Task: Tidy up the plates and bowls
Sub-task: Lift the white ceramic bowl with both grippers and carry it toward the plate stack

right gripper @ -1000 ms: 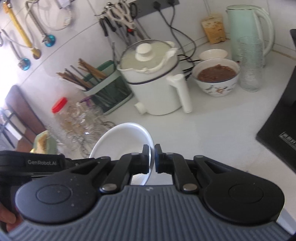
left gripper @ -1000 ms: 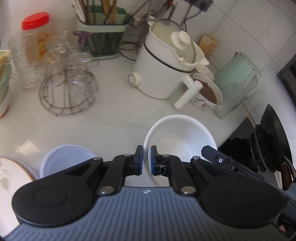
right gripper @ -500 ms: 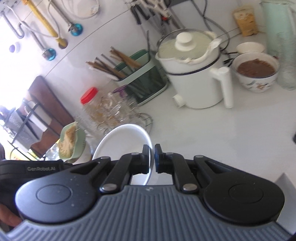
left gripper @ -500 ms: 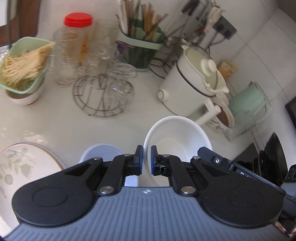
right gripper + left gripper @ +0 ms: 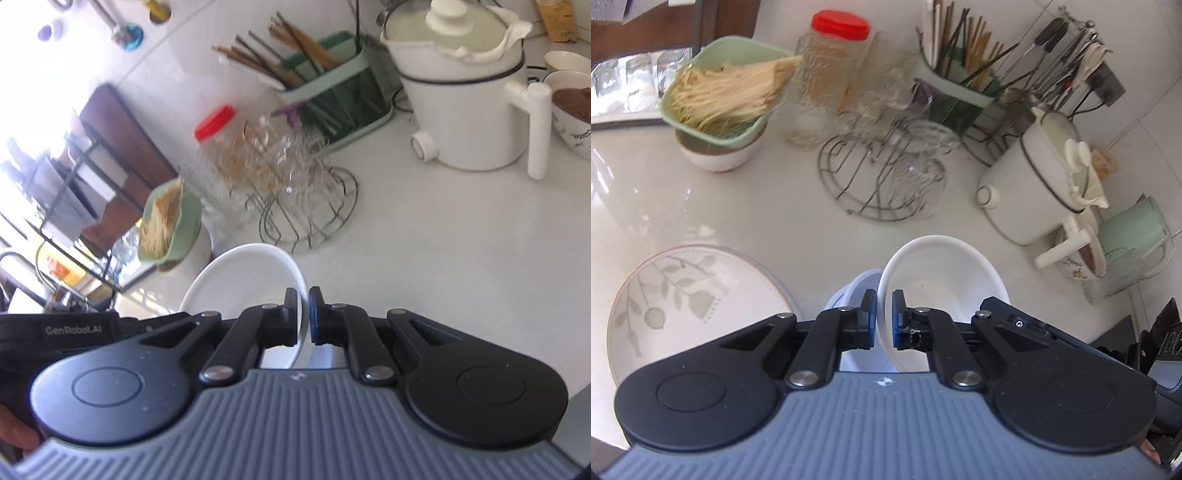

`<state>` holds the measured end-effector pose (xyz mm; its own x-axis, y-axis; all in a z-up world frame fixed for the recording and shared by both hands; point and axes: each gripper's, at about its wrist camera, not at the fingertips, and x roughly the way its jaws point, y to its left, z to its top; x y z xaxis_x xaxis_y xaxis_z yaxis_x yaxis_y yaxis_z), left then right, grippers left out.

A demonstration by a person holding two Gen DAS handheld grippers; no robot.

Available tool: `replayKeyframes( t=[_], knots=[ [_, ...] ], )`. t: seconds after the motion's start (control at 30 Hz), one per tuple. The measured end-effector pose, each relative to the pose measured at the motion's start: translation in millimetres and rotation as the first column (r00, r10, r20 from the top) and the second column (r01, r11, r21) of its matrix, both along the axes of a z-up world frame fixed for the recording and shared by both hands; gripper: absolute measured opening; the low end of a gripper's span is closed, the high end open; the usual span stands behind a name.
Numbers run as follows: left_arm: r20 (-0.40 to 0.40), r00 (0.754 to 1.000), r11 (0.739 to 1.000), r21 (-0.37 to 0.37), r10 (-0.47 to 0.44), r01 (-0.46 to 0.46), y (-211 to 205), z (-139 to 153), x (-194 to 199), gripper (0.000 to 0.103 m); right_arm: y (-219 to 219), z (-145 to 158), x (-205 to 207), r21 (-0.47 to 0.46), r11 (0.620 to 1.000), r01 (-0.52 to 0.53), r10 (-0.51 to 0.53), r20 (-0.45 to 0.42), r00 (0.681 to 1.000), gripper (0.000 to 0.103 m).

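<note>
The white bowl (image 5: pixel 943 280) hangs above the counter (image 5: pixel 738 206), pinched at opposite rim edges by both grippers. Starting at the left, the leaf-patterned plate (image 5: pixel 698 295) lies flat on the counter; a careless swing that way could clip its rim. Just beside it, a pale blue bowl (image 5: pixel 855 291) sits partly under the white one, so a hasty descent could knock the two together. The left gripper (image 5: pixel 883 319) is clamped nearly shut on the near-left rim, and the right gripper (image 5: pixel 302 314) is likewise closed tight on the other edge. Both holds are thin, on glossy ceramic: if the hands drift apart or twist unevenly, the rim could slip free, I'd judge.
</note>
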<state>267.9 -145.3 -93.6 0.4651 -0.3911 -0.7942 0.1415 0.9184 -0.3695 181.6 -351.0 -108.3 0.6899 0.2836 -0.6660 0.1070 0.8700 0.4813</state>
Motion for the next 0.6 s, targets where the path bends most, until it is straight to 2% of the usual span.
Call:
replayKeyframes(
  t=[0.33,0.6],
  knots=[
    [-0.017,1.000,0.998,0.062,-0.001,0.002,8,-17,4,0.008,20,-21,7,-0.053,0.997,-0.049,0.047,-0.056,0.997,0.011],
    [-0.022,1.000,0.998,0.067,-0.016,0.017,12,-23,10,0.008,27,-26,13,-0.073,0.996,-0.047,0.042,-0.062,0.997,0.011]
  ],
)
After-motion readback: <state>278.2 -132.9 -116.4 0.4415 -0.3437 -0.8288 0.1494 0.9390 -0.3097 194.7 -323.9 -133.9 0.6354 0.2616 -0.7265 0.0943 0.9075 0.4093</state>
